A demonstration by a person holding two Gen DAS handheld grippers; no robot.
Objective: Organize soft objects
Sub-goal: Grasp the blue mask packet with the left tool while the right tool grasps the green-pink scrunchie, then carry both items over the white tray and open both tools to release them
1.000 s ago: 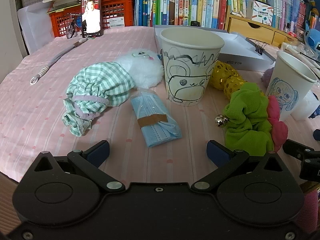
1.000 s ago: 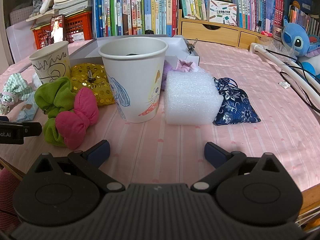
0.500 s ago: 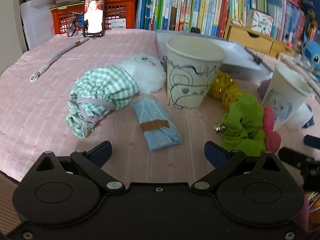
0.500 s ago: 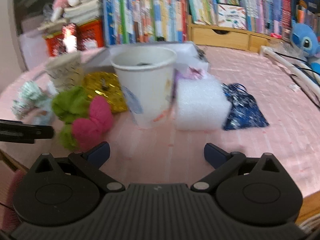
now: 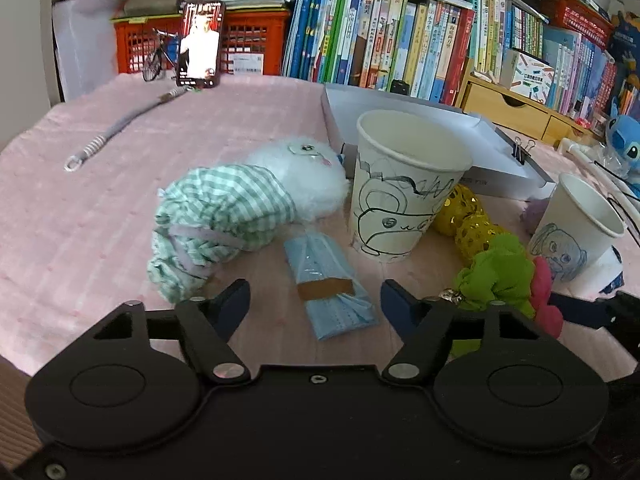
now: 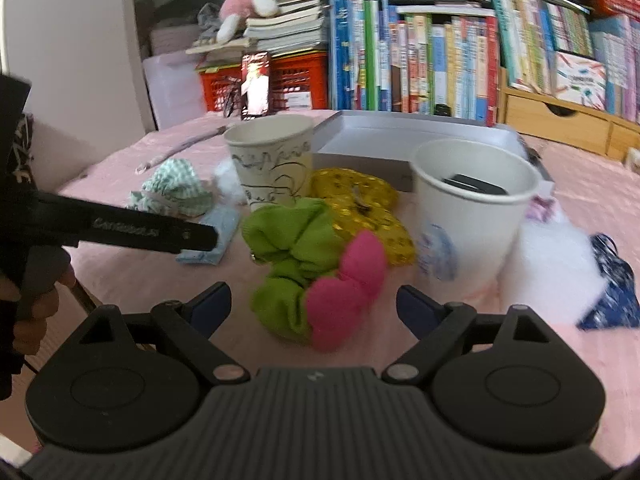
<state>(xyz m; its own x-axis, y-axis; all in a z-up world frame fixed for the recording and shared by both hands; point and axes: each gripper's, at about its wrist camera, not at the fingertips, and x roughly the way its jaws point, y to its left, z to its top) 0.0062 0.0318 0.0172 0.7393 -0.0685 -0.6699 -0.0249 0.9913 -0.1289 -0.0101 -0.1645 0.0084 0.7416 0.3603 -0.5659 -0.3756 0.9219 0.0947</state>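
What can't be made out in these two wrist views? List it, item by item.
- Dark object in the blue-drawing cup, right wrist view: only its top shows above the rim, so it can't be identified.
- White foam block, right wrist view: smeared by motion blur.
- Purple fuzzy thing, left wrist view: mostly behind that cup.
- Book spines, both views: print too small.

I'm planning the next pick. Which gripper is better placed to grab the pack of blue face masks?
Left. The left gripper, jaws closing, frames the clear-wrapped pack of blue face masks. The right gripper faces the green and pink fabric scrunchie instead.
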